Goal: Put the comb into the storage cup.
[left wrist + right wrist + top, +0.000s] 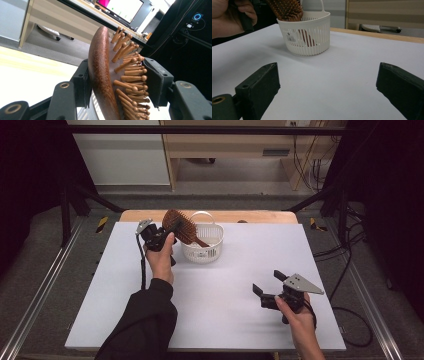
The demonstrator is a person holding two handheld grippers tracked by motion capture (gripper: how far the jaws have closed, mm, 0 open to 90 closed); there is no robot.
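Note:
A brown wooden hairbrush (181, 225) with peg bristles stands tilted, its handle end down inside a white slotted basket (202, 252) at the back of the table. My left gripper (171, 227) is shut on the brush head; in the left gripper view (117, 75) one pad lies against the smooth back and the other against the bristle tips. The hairbrush (102, 75) rises between the jaws. My right gripper (266, 280) rests low at the front right, open, with nothing between its fingers. In the right gripper view (329, 82) the basket (304, 37) and brush (285, 8) stand well ahead.
A white board (225, 290) covers the table, with a strip of wooden tabletop (260, 216) showing behind it. Metal rails and cables run along both sides on the floor. A person's hand (229, 17) holds the left gripper beside the basket.

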